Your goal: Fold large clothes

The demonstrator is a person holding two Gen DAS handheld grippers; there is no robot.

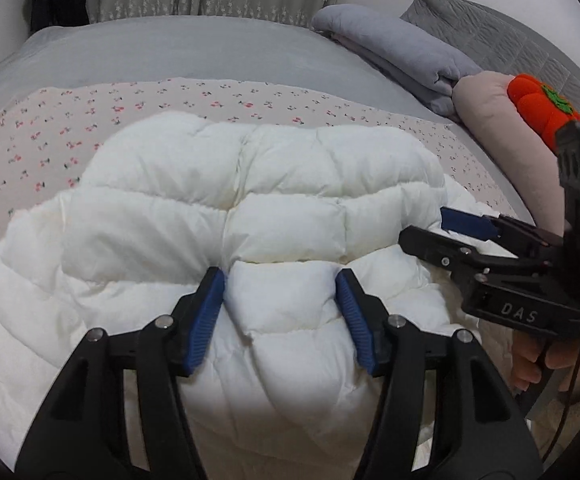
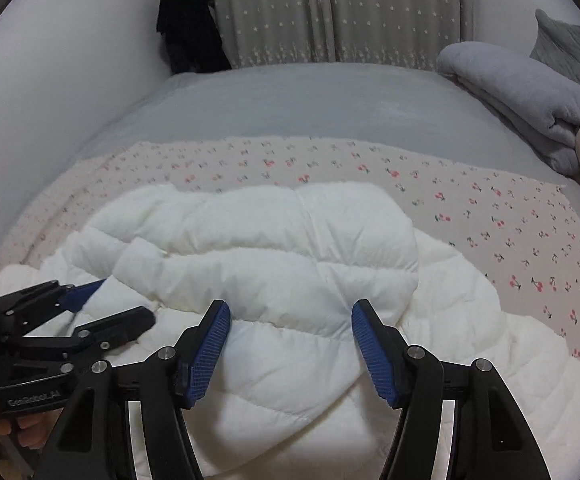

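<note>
A white puffy quilted jacket (image 1: pixel 249 184) lies on the bed, with one padded part folded over the rest. It also shows in the right wrist view (image 2: pixel 265 248). My left gripper (image 1: pixel 279 280) is open just above the jacket's near edge, its blue pads on either side of a padded section. My right gripper (image 2: pixel 290 312) is open too, above the jacket's near edge. The right gripper shows in the left wrist view (image 1: pixel 422 226) at the jacket's right side. The left gripper shows in the right wrist view (image 2: pixel 125 304) at the jacket's left side.
A cherry-print sheet (image 1: pixel 49 120) lies under the jacket on a grey bedspread (image 2: pixel 310 104). A folded grey blanket (image 1: pixel 402 48), a beige cushion (image 1: pixel 490 120) and an orange plush toy (image 1: pixel 538 108) lie at the right. Curtains (image 2: pixel 330 12) and a dark garment (image 2: pixel 189 20) hang behind.
</note>
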